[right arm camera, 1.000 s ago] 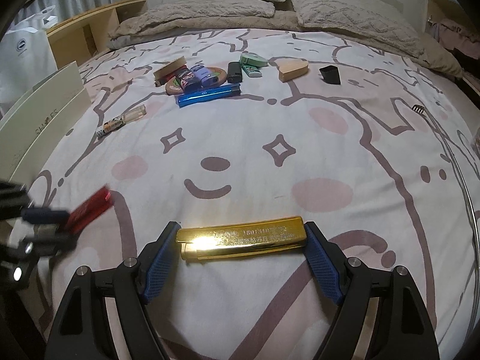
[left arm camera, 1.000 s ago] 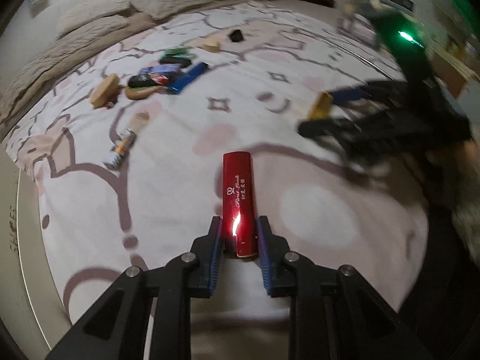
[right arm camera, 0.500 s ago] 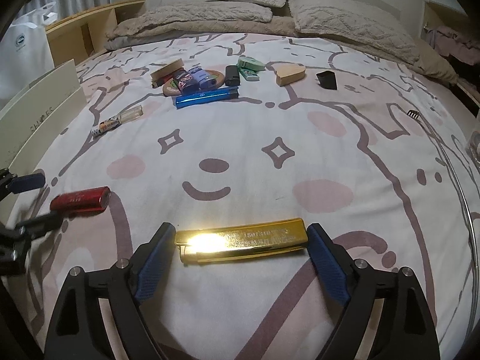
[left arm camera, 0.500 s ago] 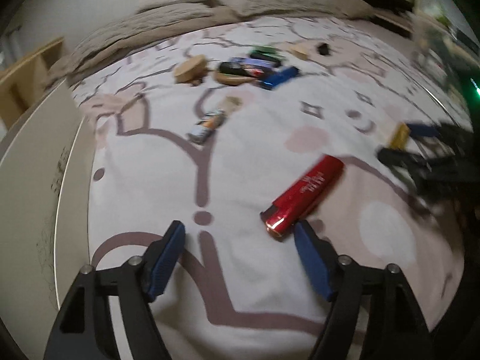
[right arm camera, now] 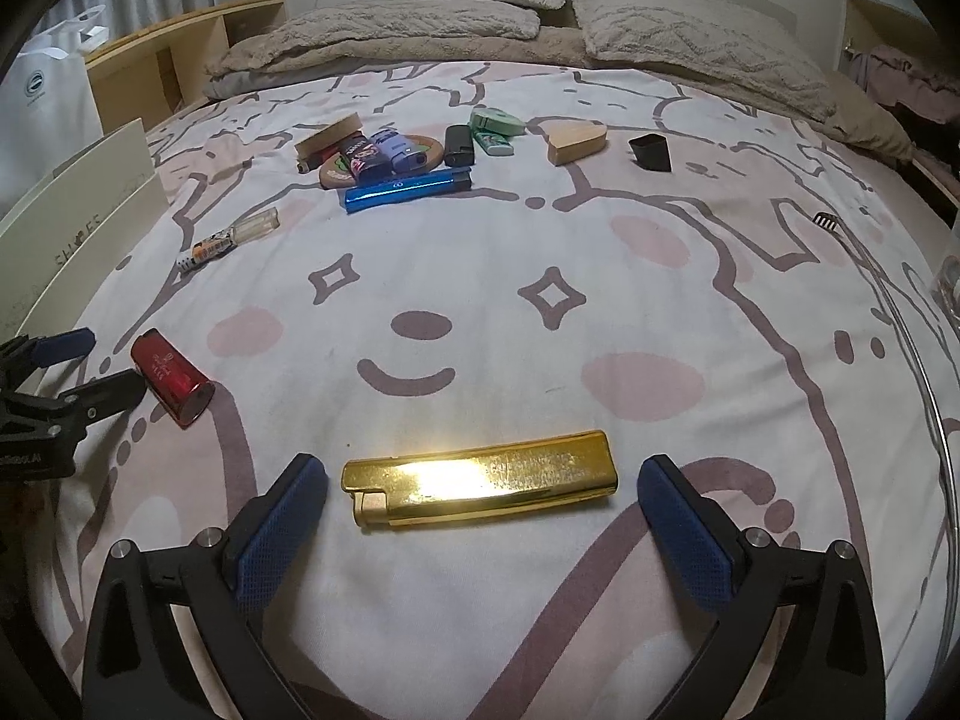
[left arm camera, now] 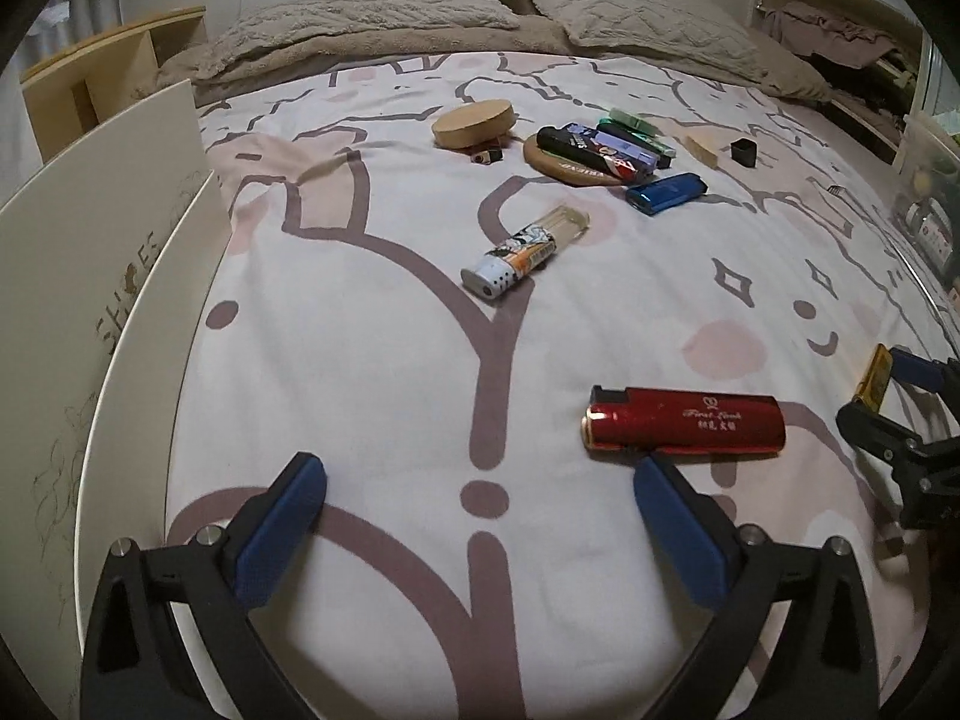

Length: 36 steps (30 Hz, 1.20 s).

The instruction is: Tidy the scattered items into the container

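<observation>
Both grippers have just been opening their jaws wide, and nothing is held: the red lighter (left arm camera: 684,425) lies on the bed beside the left gripper (left arm camera: 480,492), and the gold lighter (right arm camera: 480,483) lies between the right gripper's (right arm camera: 483,495) jaws, untouched. This looks like the start of a pick-up. Next, I think, the jaws must close on a lighter and carry it to the container, which I cannot pick out.

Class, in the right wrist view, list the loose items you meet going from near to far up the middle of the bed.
Gold lighter → blue lighter → black lighter → green case.
</observation>
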{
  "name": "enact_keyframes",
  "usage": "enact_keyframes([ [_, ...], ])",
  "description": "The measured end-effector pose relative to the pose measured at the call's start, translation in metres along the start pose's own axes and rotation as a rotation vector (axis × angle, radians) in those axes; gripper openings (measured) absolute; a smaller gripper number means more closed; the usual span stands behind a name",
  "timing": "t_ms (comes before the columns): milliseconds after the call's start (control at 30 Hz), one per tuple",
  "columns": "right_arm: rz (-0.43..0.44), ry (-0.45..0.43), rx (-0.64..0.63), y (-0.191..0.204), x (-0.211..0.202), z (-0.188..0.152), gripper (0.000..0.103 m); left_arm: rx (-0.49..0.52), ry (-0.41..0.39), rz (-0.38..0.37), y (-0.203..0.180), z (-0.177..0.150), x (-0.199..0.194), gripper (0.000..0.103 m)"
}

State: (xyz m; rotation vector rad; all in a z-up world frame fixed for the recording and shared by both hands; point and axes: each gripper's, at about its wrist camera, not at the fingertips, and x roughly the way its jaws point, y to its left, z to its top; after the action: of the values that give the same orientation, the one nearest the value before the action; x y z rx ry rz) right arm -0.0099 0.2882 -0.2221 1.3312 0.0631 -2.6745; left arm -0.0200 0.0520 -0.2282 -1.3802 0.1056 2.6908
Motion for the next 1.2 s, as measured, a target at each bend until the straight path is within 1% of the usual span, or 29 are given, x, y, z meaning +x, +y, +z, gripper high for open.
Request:
enact_keyframes([
  [133, -0.001, 0.003, -0.002, 0.001, 0.0, 0.0, 0.103, 0.012, 0.012, -0.043, -0.005, -0.007, -0.007, 0.103],
  [267, 0.006, 0.002, 0.003, 0.0, 0.0, 0.0, 0.103, 0.034, 0.008, -0.132, -0.018, -0.013, -0.014, 0.103],
  [333, 0.014, 0.003, 0.005, -0.001, -0.001, 0.001, 0.103, 0.041, -0.002, -0.147, -0.026, -0.013, -0.014, 0.103],
  [467, 0.018, 0.008, -0.007, 0.0, -0.001, 0.001, 0.103, 0.089, -0.017, -0.16, -0.046, -0.009, -0.01, 0.103],
  [567, 0.031, 0.027, -0.046, -0.001, -0.002, 0.002, 0.103, 0.114, -0.016, -0.153, -0.057, -0.004, -0.003, 0.103],
  [667, 0.045, 0.033, -0.052, -0.004, -0.001, 0.002, 0.103, 0.102, -0.007, -0.154, -0.059, 0.003, 0.003, 0.103],
  [767, 0.029, 0.03, -0.064, -0.001, 0.0, 0.001, 0.103, 0.098, 0.003, -0.154, -0.059, 0.008, 0.009, 0.103],
  [1000, 0.037, 0.022, -0.054, -0.002, 0.0, 0.002, 0.103, 0.124, 0.018, -0.121, -0.064, 0.007, 0.01, 0.103],
  [1200, 0.041, 0.021, -0.041, -0.004, 0.002, 0.002, 0.103, 0.103, 0.029, -0.106, -0.066, 0.013, 0.015, 0.103],
])
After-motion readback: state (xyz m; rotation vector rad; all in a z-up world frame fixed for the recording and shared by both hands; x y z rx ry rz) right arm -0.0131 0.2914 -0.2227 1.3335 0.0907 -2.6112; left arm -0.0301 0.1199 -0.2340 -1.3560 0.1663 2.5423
